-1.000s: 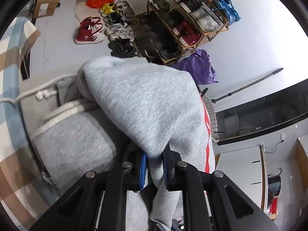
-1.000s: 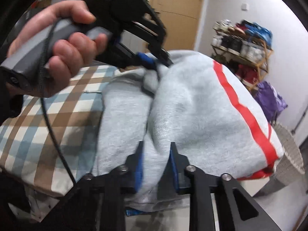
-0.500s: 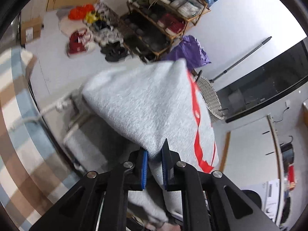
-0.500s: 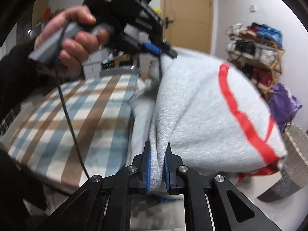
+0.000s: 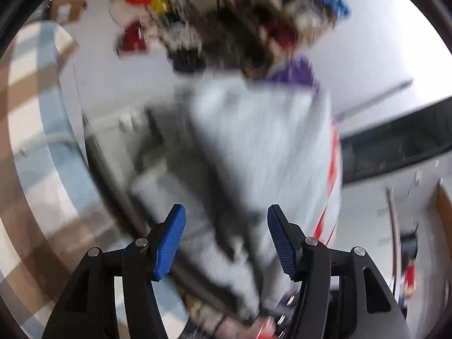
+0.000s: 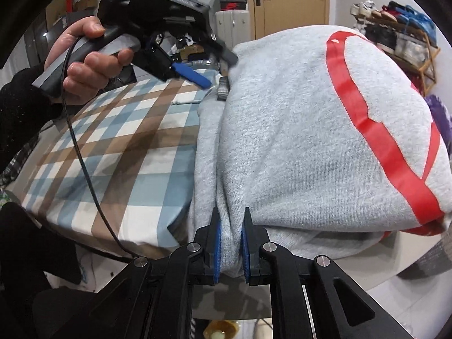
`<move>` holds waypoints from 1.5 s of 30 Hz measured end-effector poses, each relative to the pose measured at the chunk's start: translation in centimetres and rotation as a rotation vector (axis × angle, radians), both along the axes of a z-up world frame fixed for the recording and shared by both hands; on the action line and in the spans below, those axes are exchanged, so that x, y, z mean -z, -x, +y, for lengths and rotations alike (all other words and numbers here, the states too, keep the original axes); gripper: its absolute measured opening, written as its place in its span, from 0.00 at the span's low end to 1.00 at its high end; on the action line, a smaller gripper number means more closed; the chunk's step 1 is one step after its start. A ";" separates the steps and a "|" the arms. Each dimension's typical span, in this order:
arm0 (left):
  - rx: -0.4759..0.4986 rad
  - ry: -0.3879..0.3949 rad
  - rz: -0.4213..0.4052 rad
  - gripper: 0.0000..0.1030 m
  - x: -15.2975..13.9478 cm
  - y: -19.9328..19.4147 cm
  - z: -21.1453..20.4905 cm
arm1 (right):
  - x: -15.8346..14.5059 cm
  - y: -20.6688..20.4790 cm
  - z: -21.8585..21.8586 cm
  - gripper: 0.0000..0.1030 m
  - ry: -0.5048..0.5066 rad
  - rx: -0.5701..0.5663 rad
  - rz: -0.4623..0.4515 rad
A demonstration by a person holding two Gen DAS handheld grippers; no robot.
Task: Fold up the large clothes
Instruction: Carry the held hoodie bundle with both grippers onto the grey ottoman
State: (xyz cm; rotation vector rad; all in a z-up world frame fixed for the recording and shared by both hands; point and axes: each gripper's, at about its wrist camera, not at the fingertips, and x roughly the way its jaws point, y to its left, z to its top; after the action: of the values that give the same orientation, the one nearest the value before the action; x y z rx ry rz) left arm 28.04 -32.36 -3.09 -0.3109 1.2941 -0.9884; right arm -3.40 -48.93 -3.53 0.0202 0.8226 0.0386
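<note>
Motion blur smears the grey sweatshirt (image 5: 262,152) between the opening, released left tongs (image 5: 226,237), while the right tongs (image 6: 230,243) stay clenched on its folded edge.

No words or numbers can be read here. A black box (image 6: 231,5) by the door has a red swoosh sign on it. The grey sweatshirt (image 6: 310,130) has a red shape, not letters.
</note>
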 end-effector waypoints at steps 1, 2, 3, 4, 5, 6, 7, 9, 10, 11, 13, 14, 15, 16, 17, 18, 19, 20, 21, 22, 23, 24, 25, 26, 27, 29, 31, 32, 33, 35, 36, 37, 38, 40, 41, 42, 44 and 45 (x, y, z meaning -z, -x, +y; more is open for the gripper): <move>-0.026 0.052 0.029 0.71 -0.3 -0.5 0.0 | 0.0 0.1 0.0 0.12 -0.001 -0.001 0.001; -0.035 0.082 0.062 0.78 -0.3 -1.0 -0.2 | 0.0 0.2 0.0 0.12 0.000 -0.001 -0.001; -0.049 0.096 0.108 0.82 -0.1 -1.4 -0.8 | 0.0 0.4 0.1 0.12 -0.003 0.000 -0.003; -0.059 0.085 0.139 0.82 0.4 -1.7 -1.6 | 0.1 0.4 0.0 0.12 -0.011 0.003 -0.001; -0.064 0.071 0.153 0.82 0.9 -1.8 -2.2 | 0.0 0.4 -0.1 0.12 -0.013 0.003 0.000; -0.075 0.059 0.160 0.82 1.2 -1.8 -2.8 | 0.1 0.4 -0.1 0.12 -0.014 0.002 0.000; -0.070 0.059 0.150 0.81 1.2 -1.7 -3.4 | 0.1 0.5 -0.2 0.12 -0.018 0.001 0.001; -0.082 0.039 0.080 0.48 0.7 -1.2 -4.1 | 0.2 0.5 -0.2 0.12 -0.027 0.000 0.003; -0.073 0.009 0.053 0.13 0.4 -1.0 -4.5 | 0.3 0.6 -0.3 0.12 -0.031 -0.001 0.003; -0.074 -0.022 0.032 0.08 0.5 -1.2 -4.6 | 0.3 0.7 -0.4 0.12 -0.034 -0.002 0.004; -0.084 -0.061 0.007 0.07 0.7 -1.6 -4.8 | 0.7 0.8 -0.4 0.12 -0.043 -0.004 0.008; -0.092 -0.074 -0.010 0.06 0.9 -1.8 -4.2 | 0.7 0.8 -0.4 0.12 -0.048 -0.006 0.012; -0.105 -0.078 -0.030 0.06 0.9 -1.9 -4.2 | 0.8 0.8 -0.5 0.12 -0.056 -0.008 0.013; -0.122 -0.075 -0.036 0.06 1.2 -2.1 -3.9 | 0.8 0.7 -0.6 0.12 -0.065 -0.008 0.016; -0.128 -0.065 -0.027 0.06 1.8 -2.0 -3.4 | 0.8 0.7 -0.7 0.12 -0.073 -0.007 0.017; -0.134 -0.050 -0.011 0.06 2.3 -2.3 -3.2 | 0.9 0.6 -0.8 0.12 -0.081 -0.005 0.018; -0.145 -0.043 -0.006 0.07 2.8 -2.6 -2.7 | 0.9 0.5 -0.9 0.13 -0.093 -0.002 0.024; -0.160 -0.042 -0.003 0.08 3.2 -2.9 -2.4 | 0.7 0.5 -1.0 0.14 -0.102 -0.007 0.031; -0.166 -0.034 0.014 0.10 3.3 -3.1 -2.1 | 0.6 0.5 -1.0 0.15 -0.102 -0.010 0.037; -0.169 -0.027 0.034 0.11 3.1 -3.4 -2.0 | 0.2 0.6 -1.1 0.15 -0.098 -0.019 0.051; -0.171 -0.026 0.044 0.12 2.5 -3.3 -1.8 | -0.6 0.9 -1.4 0.15 -0.112 -0.037 0.055; -0.178 -0.028 0.038 0.12 1.5 -3.3 -1.5 | -1.4 1.3 -1.8 0.15 -0.128 -0.050 0.049; -0.188 -0.021 0.007 0.12 0.1 -3.0 -1.1 | -3.1 2.1 -2.5 0.17 -0.147 -0.072 0.032; -0.195 -0.004 -0.026 0.12 -1.1 -2.7 -0.8 | -4.4 2.6 -3.1 0.20 -0.147 -0.078 0.015; -0.205 0.035 -0.064 0.12 -2.7 -2.3 -0.2 | -5.7 3.1 -3.8 0.32 -0.146 -0.078 -0.006; -0.212 0.108 -0.125 0.12 -5.1 -1.3 0.4 | -9.4 4.3 -6.3 0.66 -0.206 -0.066 -0.096; -0.216 0.160 -0.156 0.12 -6.7 0.2 0.1 | -12.1 4.5 -8.5 0.77 -0.290 -0.072 -0.177; -0.181 0.174 -0.156 0.12 -7.1 1.2 -0.8 | -13.0 4.2 -9.5 0.77 -0.321 -0.053 -0.207; -0.141 0.192 -0.152 0.12 -7.2 2.0 -1.6 | -13.4 3.9 -10.3 0.77 -0.342 -0.025 -0.225; -0.059 0.178 -0.161 0.13 -6.8 3.7 -4.0 | -13.5 2.0 -12.1 0.78 -0.381 0.074 -0.209; -0.029 0.135 -0.165 0.13 -5.9 4.3 -5.1 | -12.8 0.5 -12.8 0.78 -0.370 0.126 -0.169; -0.014 0.108 -0.149 0.13 -4.9 4.5 -5.8 | -11.9 -0.6 -13.2 0.78 -0.340 0.173 -0.122; -0.005 0.063 -0.104 0.13 -3.1 4.6 -6.5 | -10.8 -1.6 -13.3 0.78 -0.300 0.207 -0.068; -0.014 -0.004 -0.018 0.13 0.1 4.0 -7.0 | -7.8 -3.1 -13.0 0.78 -0.182 0.240 0.065; -0.022 -0.006 0.009 0.12 1.3 3.6 -6.8 | -6.2 -3.6 -11.9 0.78 -0.074 0.234 0.115; -0.031 0.006 0.015 0.11 1.9 3.3 -6.5 | -5.2 -3.0 -11.3 0.80 0.015 0.232 0.134; -0.046 0.009 0.014 0.10 1.9 3.3 -6.0 | -2.9 -2.6 -8.3 0.92 0.220 0.194 0.174; -0.040 -0.007 0.002 0.10 1.6 3.4 -5.8 | -2.1 -2.6 -7.4 0.95 0.274 0.192 0.188</move>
State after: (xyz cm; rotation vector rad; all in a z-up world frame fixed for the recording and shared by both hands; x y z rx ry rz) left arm 24.60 -38.19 -4.64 -0.3308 1.2883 -0.9498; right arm -0.84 -56.28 -1.47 -0.1572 1.0048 -0.2608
